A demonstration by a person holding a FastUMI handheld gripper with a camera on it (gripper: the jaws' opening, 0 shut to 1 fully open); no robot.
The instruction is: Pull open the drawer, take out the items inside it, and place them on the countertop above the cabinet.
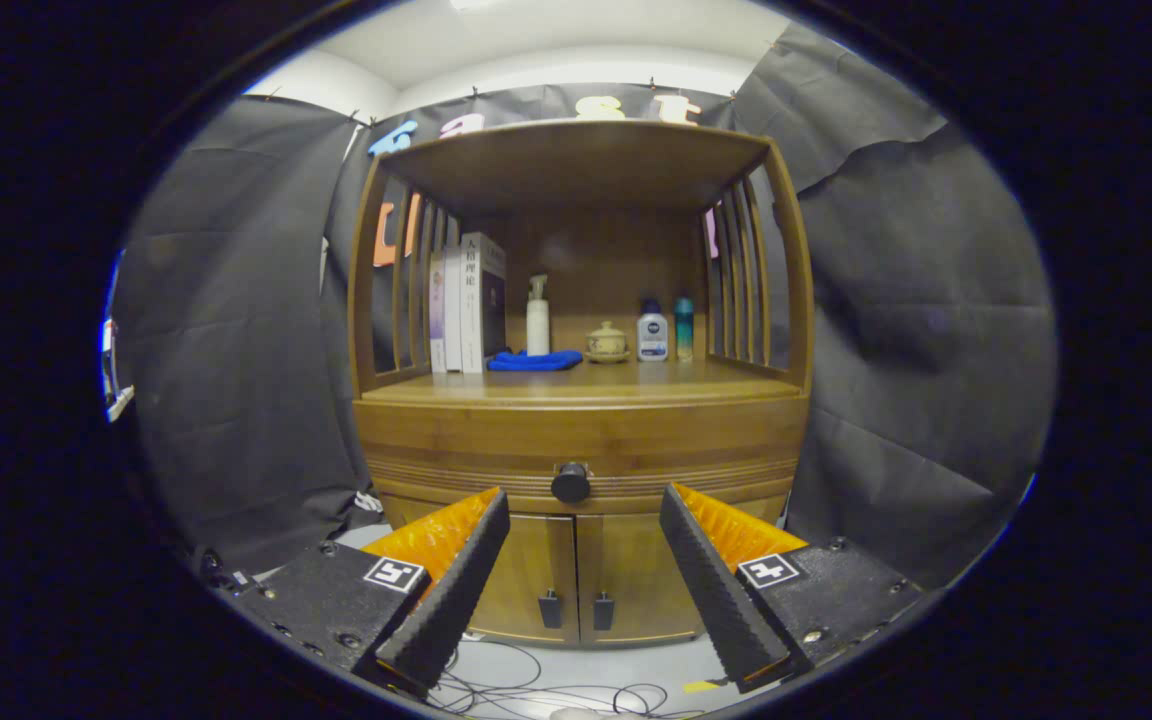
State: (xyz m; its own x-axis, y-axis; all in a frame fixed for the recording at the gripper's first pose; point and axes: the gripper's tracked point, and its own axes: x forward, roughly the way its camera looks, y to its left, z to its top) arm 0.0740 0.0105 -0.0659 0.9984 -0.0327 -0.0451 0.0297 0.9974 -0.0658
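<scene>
A wooden cabinet (581, 430) stands straight ahead of me. Its drawer (496, 455) is closed, with a round black knob (570, 483) at the middle of its front. Above the drawer lies the wooden countertop (636, 385), roofed by a shelf top on slatted sides. My gripper (584, 505) is open, its two black ribbed fingers (456, 585) with orange backs spread wide. The knob sits just beyond and slightly above the gap between the fingertips, apart from both. Nothing is held. The drawer's contents are hidden.
On the countertop stand books (466, 305), a white pump bottle (537, 318), a folded blue cloth (534, 361), a small lidded cup on a saucer (606, 341) and two small bottles (666, 330). Two lower doors (576, 575) with black pulls sit below the drawer. Cables (536, 690) lie on the floor.
</scene>
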